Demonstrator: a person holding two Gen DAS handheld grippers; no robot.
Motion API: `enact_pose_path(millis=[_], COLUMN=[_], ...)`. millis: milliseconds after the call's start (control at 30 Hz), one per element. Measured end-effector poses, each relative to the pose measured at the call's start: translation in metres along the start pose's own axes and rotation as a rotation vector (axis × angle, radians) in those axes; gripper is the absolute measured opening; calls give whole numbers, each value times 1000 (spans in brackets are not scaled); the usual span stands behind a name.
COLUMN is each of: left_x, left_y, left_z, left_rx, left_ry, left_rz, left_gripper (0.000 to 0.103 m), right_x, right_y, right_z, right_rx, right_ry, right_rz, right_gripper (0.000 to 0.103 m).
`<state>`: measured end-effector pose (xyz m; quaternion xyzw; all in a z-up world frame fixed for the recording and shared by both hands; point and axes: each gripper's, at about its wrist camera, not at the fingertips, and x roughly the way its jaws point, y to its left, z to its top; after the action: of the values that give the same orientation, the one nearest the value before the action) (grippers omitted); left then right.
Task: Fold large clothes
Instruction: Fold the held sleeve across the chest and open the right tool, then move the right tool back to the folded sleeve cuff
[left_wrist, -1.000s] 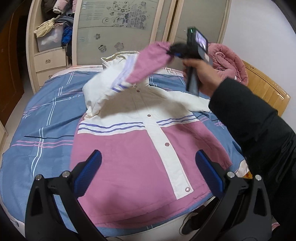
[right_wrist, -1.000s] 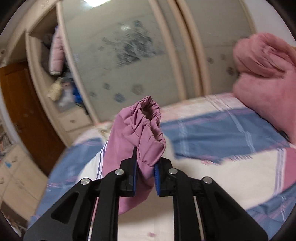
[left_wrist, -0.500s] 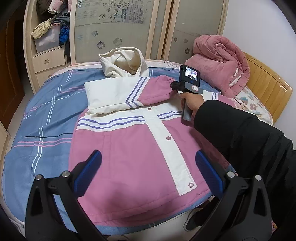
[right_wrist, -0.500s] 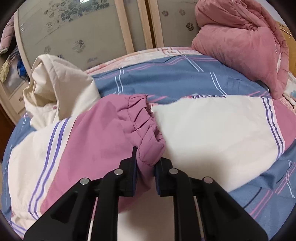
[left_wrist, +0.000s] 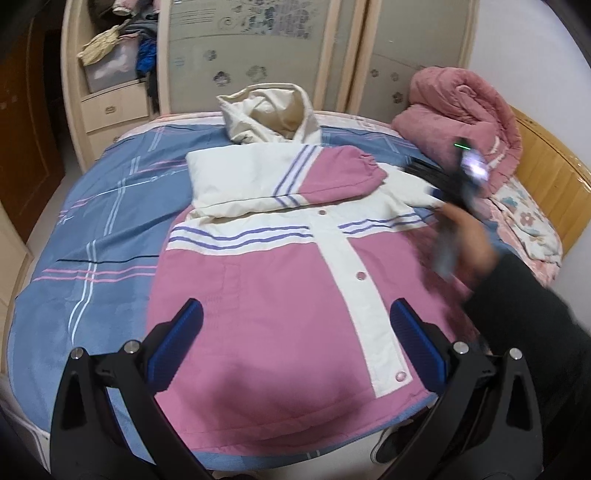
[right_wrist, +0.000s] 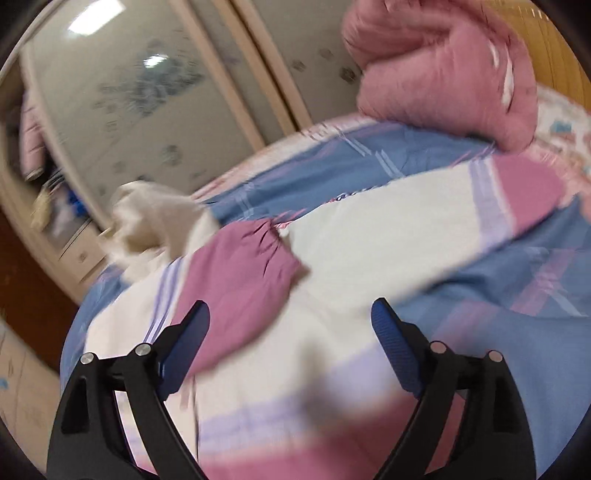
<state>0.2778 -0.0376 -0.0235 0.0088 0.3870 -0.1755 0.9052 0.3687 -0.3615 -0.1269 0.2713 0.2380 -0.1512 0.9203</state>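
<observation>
A pink and cream hooded jacket (left_wrist: 266, 288) lies face up on the blue plaid bed. One sleeve (left_wrist: 288, 177) is folded across its chest, the pink cuff (right_wrist: 255, 258) resting near the other shoulder. The cream hood (left_wrist: 269, 118) stands at the far end. My left gripper (left_wrist: 291, 332) hovers open over the jacket's lower half with nothing between its fingers. My right gripper (right_wrist: 291, 332) has its jaws opening wide, empty, pulled back from the cuff above the jacket's chest. In the left wrist view the right gripper (left_wrist: 436, 184) is a blur held by a hand at the jacket's right shoulder.
A rolled pink quilt (left_wrist: 461, 122) lies at the bed's far right beside a wooden headboard (left_wrist: 546, 177). A wardrobe with patterned sliding doors (left_wrist: 251, 51) and open shelves of clothes (left_wrist: 114, 55) stands behind the bed. A black sleeve (left_wrist: 524, 325) crosses the right side.
The right gripper carried the pink cuff down across the jacket's chest, let it go and pulled back to the right. The sleeve now lies flat. The left gripper stayed put.
</observation>
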Motion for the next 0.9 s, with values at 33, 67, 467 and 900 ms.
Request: enact_pose_path(millis=[33, 67, 467, 900], left_x=[0, -2, -26, -59], left_y=[0, -1, -17, -32], left_z=[0, 0, -11, -27], left_rx=[-4, -5, 31, 58], left_ry=[-3, -10, -56, -86], left_rz=[9, 22, 140, 82], left_gripper=[101, 101, 101, 101], right_x=[-33, -68, -277, -318], right_y=[-2, -5, 29, 34], right_z=[-11, -22, -113, -142], right_rx=[-23, -45, -353, -349], right_ry=[-11, -29, -78, -88], right_rz=[9, 4, -142, -173], right_gripper=[97, 102, 102, 102])
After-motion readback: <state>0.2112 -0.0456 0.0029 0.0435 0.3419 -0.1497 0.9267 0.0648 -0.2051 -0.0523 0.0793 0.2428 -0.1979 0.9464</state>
